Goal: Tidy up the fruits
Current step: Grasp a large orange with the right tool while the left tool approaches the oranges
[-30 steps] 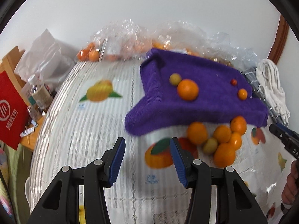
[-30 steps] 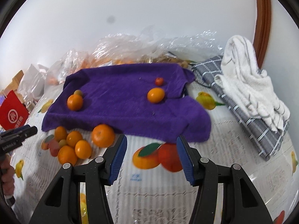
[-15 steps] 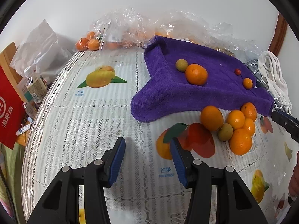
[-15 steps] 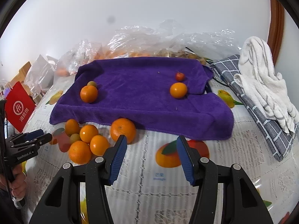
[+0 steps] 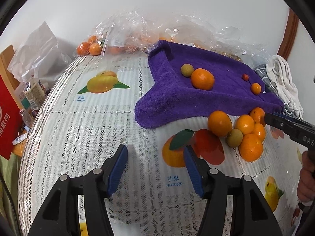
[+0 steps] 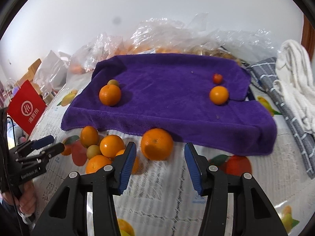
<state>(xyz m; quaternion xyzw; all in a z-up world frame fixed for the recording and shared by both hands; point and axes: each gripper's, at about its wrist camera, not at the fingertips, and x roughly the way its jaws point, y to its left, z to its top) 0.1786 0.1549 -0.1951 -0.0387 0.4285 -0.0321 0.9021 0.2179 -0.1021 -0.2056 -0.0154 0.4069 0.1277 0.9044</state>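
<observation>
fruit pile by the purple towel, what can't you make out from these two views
- Orange at the near edge of the pile: right wrist view, mostly hidden behind the right gripper's own finger.
- Far orange in the pile: left wrist view, partly covered by the right gripper's tip.
- Fruit in the plastic bags behind the purple towel: both views, blurred by crinkled plastic, no count possible.
- Left gripper: jaws opening, nothing between them.

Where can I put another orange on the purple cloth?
The middle of the purple cloth is bare, between the big orange with its small green fruit and the small orange with a tiny red fruit. In front of the cloth, the heap of oranges is crowded.
</observation>
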